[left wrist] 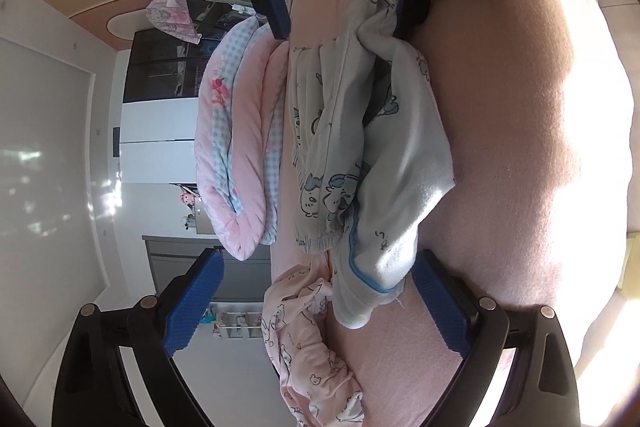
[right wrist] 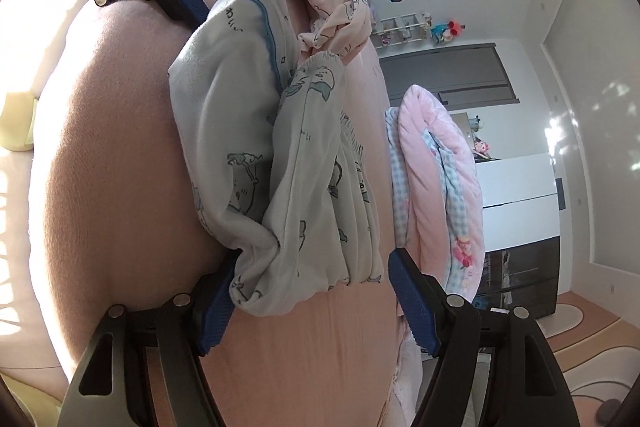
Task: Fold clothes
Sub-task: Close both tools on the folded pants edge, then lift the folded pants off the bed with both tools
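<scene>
Left claw [left wrist: 316, 307]: we are holding it wide open, and it is gripping nothing.
Right claw [right wrist: 314, 303]: we are holding it half open around one bunched end of the blue clothes [right wrist: 224, 131]; one pad is touching the cloth, the other is sitting just beside it.
Blue clothes: they are lying crumpled on the pink bed [left wrist: 500, 107], between our two claws.
Pink clothes [left wrist: 304, 339]: they are lying in a heap next to the blue ones.
</scene>
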`<state>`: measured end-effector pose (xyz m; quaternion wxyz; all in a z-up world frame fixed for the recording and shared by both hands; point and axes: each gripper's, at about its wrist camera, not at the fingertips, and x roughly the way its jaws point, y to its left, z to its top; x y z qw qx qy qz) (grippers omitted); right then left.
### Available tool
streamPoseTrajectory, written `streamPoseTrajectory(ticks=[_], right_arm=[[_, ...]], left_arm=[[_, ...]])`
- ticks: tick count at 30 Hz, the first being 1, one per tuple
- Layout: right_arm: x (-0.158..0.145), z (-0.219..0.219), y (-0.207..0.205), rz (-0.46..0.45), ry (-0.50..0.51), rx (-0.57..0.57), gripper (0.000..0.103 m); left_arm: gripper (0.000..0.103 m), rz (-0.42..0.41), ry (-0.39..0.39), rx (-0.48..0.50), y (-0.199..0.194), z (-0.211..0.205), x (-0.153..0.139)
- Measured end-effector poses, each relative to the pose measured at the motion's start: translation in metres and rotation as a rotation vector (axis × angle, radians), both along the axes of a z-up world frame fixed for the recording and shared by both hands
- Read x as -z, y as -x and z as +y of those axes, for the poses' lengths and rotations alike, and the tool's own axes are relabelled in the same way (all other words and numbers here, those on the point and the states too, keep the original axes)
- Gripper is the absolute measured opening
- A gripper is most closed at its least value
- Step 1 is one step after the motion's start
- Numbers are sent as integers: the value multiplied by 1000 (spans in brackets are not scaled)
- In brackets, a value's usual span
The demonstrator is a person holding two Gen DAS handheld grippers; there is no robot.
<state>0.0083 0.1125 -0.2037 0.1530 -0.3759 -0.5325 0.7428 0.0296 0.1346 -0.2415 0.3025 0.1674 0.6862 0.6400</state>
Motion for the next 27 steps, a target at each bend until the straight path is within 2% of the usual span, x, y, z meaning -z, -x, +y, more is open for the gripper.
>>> streamPoseTrajectory(ticks=[1,2,3,4,6,10,17,20,24,27], right_arm=[[2,0,-1,-10,28,9,49],[5,0,-2,-25,57,16,41],[9,-3,-3,-30,47,14,22],[13,-6,-5,-33,32,12,11],[22,-12,-8,-38,3,6,11],[20,-11,-7,-72,23,12,11],[16,-6,-11,-40,64,-1,11],[15,-6,-10,-40,59,-1,11],[13,-5,-8,-38,59,3,11],[10,-4,-8,-52,65,-5,11]], left_arm=[[96,19,-12,34,-2,-4,2],[96,38,-25,68,-3,-9,4],[96,56,-36,98,-5,-13,6],[96,75,-45,124,-6,-16,9],[96,127,-41,159,-10,-20,13],[96,216,57,228,-14,-18,19],[100,110,186,262,-3,-1,-2],[102,130,217,290,-4,5,-3],[102,154,217,297,-5,7,-4],[102,225,211,325,-5,8,-6]])
